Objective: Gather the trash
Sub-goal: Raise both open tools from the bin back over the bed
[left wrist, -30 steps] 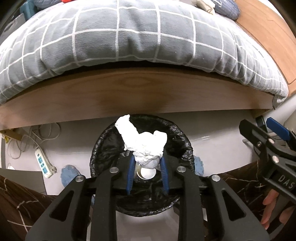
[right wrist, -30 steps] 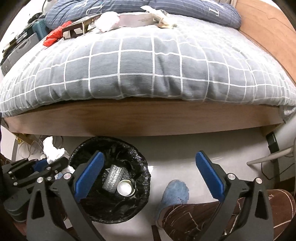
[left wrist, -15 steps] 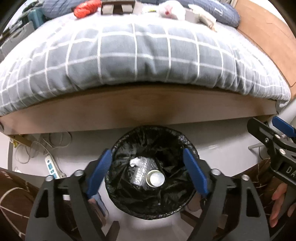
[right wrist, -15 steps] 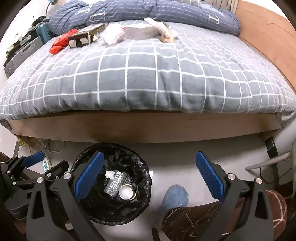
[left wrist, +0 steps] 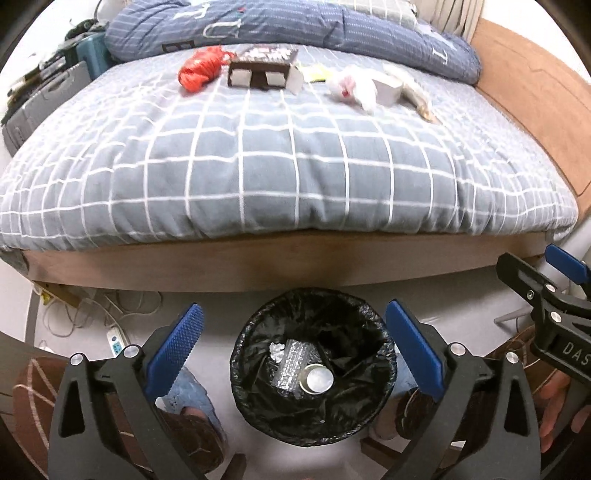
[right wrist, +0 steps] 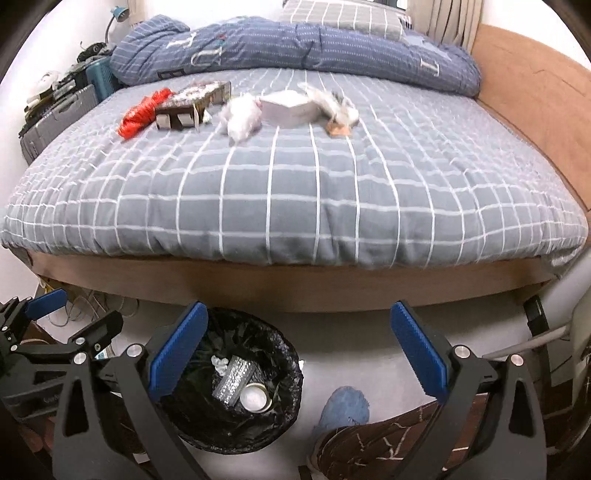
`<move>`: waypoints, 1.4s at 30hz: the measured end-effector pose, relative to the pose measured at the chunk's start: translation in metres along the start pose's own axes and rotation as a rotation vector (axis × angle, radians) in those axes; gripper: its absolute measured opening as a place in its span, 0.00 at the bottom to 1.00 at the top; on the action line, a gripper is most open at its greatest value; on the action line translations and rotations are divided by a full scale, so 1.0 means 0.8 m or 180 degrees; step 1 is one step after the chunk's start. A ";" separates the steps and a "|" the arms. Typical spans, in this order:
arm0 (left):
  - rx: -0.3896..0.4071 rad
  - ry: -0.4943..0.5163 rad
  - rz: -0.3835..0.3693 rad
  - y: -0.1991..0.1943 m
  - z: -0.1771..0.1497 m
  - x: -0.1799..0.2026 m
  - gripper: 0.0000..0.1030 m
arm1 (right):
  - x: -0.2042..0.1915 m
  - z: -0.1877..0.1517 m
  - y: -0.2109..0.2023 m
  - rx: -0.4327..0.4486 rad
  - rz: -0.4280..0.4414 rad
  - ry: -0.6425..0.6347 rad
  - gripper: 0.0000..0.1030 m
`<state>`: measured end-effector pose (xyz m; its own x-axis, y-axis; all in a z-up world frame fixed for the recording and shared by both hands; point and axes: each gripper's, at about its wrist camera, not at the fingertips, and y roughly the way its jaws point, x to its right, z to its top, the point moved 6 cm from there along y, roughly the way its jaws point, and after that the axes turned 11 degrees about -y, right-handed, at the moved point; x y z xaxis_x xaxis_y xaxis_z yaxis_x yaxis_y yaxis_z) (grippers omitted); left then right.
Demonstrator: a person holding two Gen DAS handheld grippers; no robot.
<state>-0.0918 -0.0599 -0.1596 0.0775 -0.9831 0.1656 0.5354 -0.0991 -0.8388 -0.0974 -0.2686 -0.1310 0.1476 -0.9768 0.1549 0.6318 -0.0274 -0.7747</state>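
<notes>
My left gripper (left wrist: 291, 309) hangs over the black-lined bin (left wrist: 238, 354); its jaws are opening, with nothing between the blue pads. A white tissue wad (left wrist: 276, 350), a silver packet (left wrist: 291, 363) and a round can (left wrist: 317, 378) lie inside the bin. My right gripper (right wrist: 298, 307) is open and empty, right of the bin (right wrist: 291, 356). On the grey checked bed lie a red bag (right wrist: 144, 110), a brown box (right wrist: 192, 103), a white tissue (right wrist: 240, 116), a white box (right wrist: 288, 107) and a crumpled wrapper (right wrist: 338, 107).
A power strip with loose cables (left wrist: 116, 338) lies on the floor under the bed's left end. A person's blue slippers (right wrist: 345, 406) stand beside the bin. A dark blue duvet (left wrist: 295, 26) lies at the back. A wooden headboard (left wrist: 535, 110) runs along the right.
The left gripper opened wide and the white tissue it held now lies in the bin. Both grippers rose, so more of the bed top shows.
</notes>
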 end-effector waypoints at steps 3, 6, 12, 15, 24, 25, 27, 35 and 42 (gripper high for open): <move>0.0096 -0.0022 -0.0001 -0.020 0.012 0.000 0.94 | 0.003 0.016 -0.020 0.0118 -0.0011 -0.0002 0.93; 0.0172 -0.0052 -0.0019 -0.039 0.026 0.000 0.94 | 0.004 0.030 -0.037 0.0213 -0.0016 0.0001 0.93; 0.0296 -0.0092 -0.0052 -0.066 0.051 -0.001 0.94 | 0.007 0.057 -0.061 0.0367 -0.0021 -0.0004 0.93; 0.0360 -0.0118 -0.0007 -0.076 0.064 -0.003 0.94 | 0.010 0.067 -0.065 0.0393 -0.0032 -0.0005 0.93; 0.0464 -0.0154 0.0071 -0.086 0.103 -0.009 0.94 | 0.019 0.096 -0.059 0.0430 -0.0040 -0.0006 0.93; 0.0461 -0.0163 0.0072 -0.085 0.106 -0.009 0.94 | 0.019 0.099 -0.058 0.0430 -0.0036 -0.0006 0.93; 0.0461 -0.0177 0.0097 -0.083 0.113 -0.011 0.94 | 0.019 0.107 -0.056 0.0437 -0.0040 -0.0007 0.93; 0.0480 -0.0210 0.0092 -0.073 0.143 -0.015 0.94 | 0.025 0.137 -0.039 0.0452 -0.0063 -0.0023 0.93; 0.0478 -0.0220 0.0107 -0.056 0.177 -0.017 0.94 | 0.028 0.159 -0.013 0.0425 -0.0062 -0.0046 0.93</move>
<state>0.0022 -0.0206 -0.0509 0.1524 -0.9721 0.1785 0.6507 -0.0372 -0.7584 -0.0042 -0.2630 -0.0416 0.1445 -0.9732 0.1787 0.7301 -0.0170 -0.6831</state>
